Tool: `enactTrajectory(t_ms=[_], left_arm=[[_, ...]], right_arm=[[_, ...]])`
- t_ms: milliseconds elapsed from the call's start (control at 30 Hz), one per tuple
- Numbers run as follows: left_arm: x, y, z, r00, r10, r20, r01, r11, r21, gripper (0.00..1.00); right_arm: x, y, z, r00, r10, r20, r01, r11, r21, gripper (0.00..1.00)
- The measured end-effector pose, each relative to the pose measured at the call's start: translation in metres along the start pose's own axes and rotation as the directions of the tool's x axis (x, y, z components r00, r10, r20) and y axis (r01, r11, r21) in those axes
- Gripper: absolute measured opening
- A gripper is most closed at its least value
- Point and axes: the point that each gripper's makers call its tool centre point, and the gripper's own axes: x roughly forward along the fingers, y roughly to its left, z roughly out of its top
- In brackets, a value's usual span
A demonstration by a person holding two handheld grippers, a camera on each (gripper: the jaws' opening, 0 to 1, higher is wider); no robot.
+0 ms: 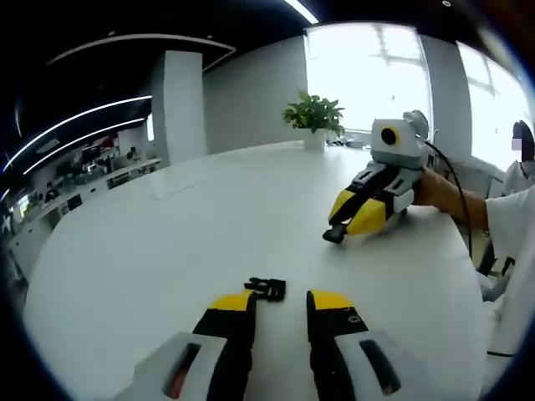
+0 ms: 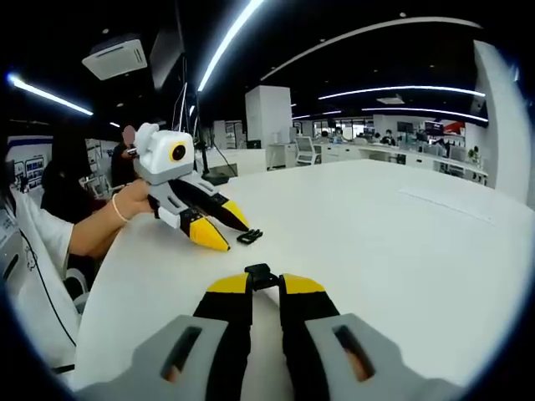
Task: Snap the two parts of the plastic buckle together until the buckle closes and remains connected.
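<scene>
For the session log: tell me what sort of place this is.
Probably an open-plan office. A large white table fills the foreground, rows of desks stand behind under strip ceiling lights, and a potted plant sits by bright windows.

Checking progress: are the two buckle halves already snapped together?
No: one buckle half sits between the right gripper's tips, the other half apart by the left gripper.

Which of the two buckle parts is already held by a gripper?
The buckle part pinched in the right gripper; the other part lies free on the table before the open left gripper.
</scene>
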Motion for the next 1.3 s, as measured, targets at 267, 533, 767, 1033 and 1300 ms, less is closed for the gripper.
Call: enactTrajectory(t_ms=[267,533,767,1033,1300], left_arm=[[0.007,0.014,0.005,0.998,0.059,0.020,-0.057,0.994,-0.092,0.25],[0.011,0.017,0.007,0.996,0.086,0.010,-0.084,0.986,-0.144,0.22],[0.015,0.020,0.009,0.998,0.066,0.010,-0.065,0.989,-0.133,0.20],[0.013,0.011,0.021,0.996,-0.072,0.059,0.074,0.997,-0.037,0.08],[0.010,0.014,0.015,0.992,-0.123,0.012,0.124,0.990,-0.070,0.11]], right_arm=[[0.000,0.000,0.002,1.000,-0.003,0.013,0.003,1.000,0.004,0.12],[-0.001,-0.001,0.003,1.000,-0.006,0.020,0.006,1.000,0.006,0.12],[-0.001,-0.001,0.003,1.000,-0.006,0.023,0.005,1.000,0.007,0.12],[-0.002,-0.002,0.004,1.000,-0.005,0.026,0.004,1.000,0.010,0.12],[-0.002,-0.002,0.005,1.000,-0.007,0.029,0.006,1.000,0.013,0.12]])
